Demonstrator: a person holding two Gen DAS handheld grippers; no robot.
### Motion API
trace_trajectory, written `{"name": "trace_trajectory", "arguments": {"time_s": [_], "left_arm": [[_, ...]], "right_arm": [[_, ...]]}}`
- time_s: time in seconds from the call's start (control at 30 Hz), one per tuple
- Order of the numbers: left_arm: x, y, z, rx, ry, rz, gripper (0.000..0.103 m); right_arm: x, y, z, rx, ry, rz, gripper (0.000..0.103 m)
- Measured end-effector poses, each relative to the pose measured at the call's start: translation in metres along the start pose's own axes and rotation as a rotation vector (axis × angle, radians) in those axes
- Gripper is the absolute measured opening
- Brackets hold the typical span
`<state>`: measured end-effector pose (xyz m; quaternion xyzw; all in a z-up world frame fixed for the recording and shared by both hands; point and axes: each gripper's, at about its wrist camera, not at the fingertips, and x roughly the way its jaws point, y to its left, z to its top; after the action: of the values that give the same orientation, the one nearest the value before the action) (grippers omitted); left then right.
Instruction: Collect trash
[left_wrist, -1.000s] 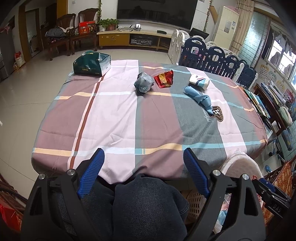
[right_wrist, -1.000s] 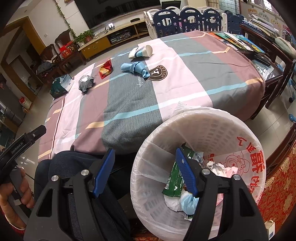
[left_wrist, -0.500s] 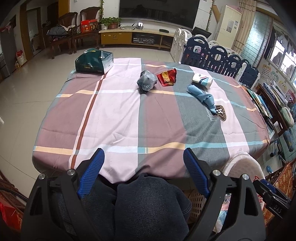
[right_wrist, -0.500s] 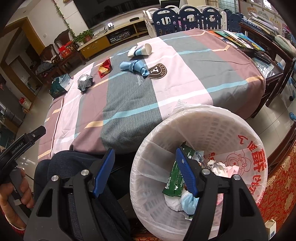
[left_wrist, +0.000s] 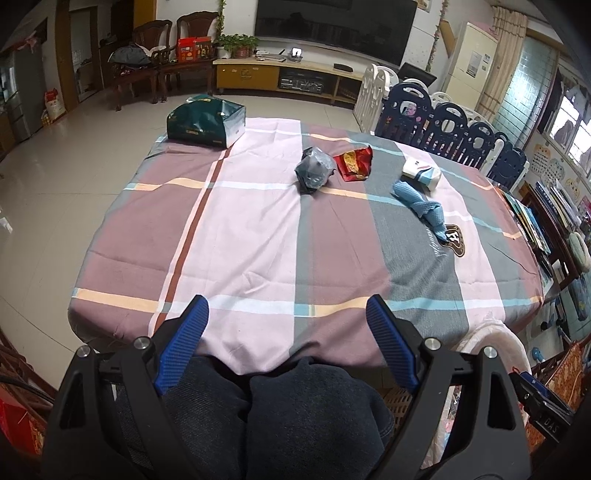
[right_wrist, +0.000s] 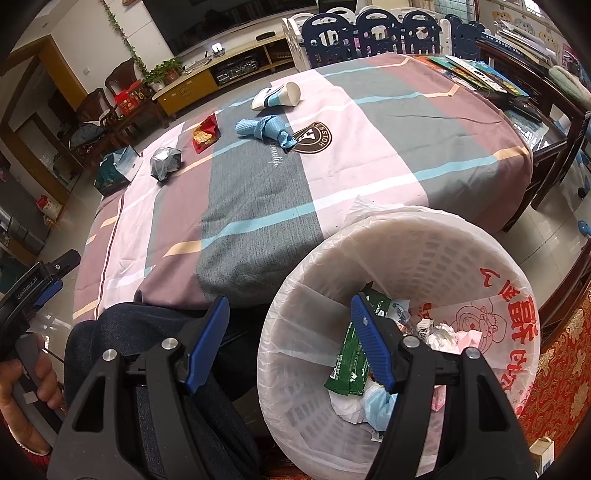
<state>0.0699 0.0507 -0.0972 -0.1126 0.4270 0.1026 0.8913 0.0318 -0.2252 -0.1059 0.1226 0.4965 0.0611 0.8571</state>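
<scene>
On the plaid tablecloth (left_wrist: 258, 229) lie a crumpled grey bag (left_wrist: 313, 172), a red snack wrapper (left_wrist: 354, 163), a knotted blue cloth (left_wrist: 424, 208) and a tipped white paper cup (left_wrist: 422, 174). They show again in the right wrist view: grey bag (right_wrist: 166, 161), red wrapper (right_wrist: 205, 133), blue cloth (right_wrist: 266, 130), cup (right_wrist: 277, 96). My left gripper (left_wrist: 287, 317) is open and empty over the table's near edge. My right gripper (right_wrist: 290, 314) is open and empty at the rim of a white lined trash basket (right_wrist: 424, 236) holding wrappers and tissues.
A dark green tissue box (left_wrist: 205, 123) sits at the table's far left corner. My lap in dark jeans (left_wrist: 280, 417) is below both grippers. Blue and white playpen fencing (left_wrist: 454, 125) and a book-laden side table (left_wrist: 543, 221) stand to the right.
The left wrist view has edged slightly forward and up over the table. The right gripper stays over the basket, barely moved. Both stay open.
</scene>
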Motion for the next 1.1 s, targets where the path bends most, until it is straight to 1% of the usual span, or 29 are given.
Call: {"name": "trace_trajectory", "arguments": {"time_s": [0.43, 0.77, 1.1], "left_arm": [[0.015, 0.005, -0.003, -0.006, 0.036, 0.013, 0.087], [0.017, 0.017, 0.004, -0.041, 0.032, 0.021, 0.087], [0.023, 0.033, 0.014, -0.085, 0.034, 0.039, 0.087]], "right_arm": [[0.016, 0.009, 0.001, -0.011, 0.031, 0.012, 0.067], [0.018, 0.01, 0.01, -0.013, 0.015, 0.011, 0.067], [0.025, 0.021, 0.024, -0.037, 0.005, 0.027, 0.067]]}}
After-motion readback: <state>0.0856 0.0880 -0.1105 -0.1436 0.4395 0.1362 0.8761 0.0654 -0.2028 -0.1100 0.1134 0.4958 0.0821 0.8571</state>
